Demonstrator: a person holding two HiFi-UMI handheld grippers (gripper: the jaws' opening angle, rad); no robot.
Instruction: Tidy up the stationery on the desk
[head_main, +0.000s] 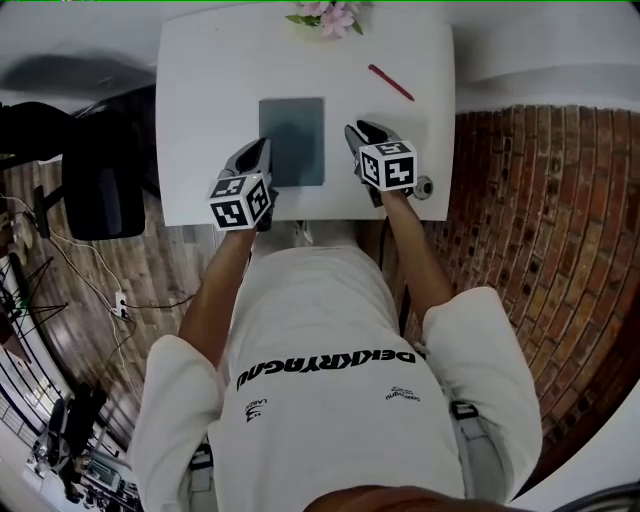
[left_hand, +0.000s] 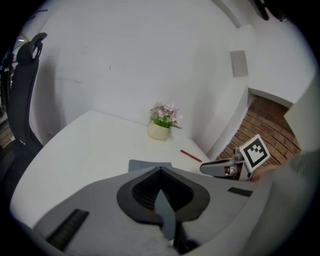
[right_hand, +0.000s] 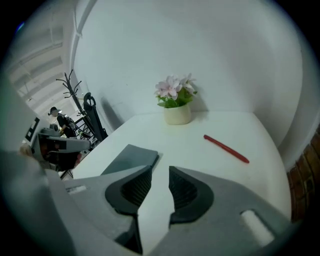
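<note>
Your left gripper (left_hand: 160, 171) has its jaws pressed together on nothing. Your right gripper (right_hand: 160, 170) has them spread and empty. The red pen (right_hand: 226, 149) lies far and right of the right jaws, slanting far-left to near-right on the counter (head_main: 200, 120), so your right hand is nearer. The grey notebook (head_main: 292, 141) lies between both grippers. No writing is readable on either.

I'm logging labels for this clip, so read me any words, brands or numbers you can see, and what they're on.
Shirt: big dark print, upside down, not surely readable; small logos too small.
Left gripper, right gripper: square marker patterns on cubes, no words.
Notebook, pen: nothing printed shows.
</note>
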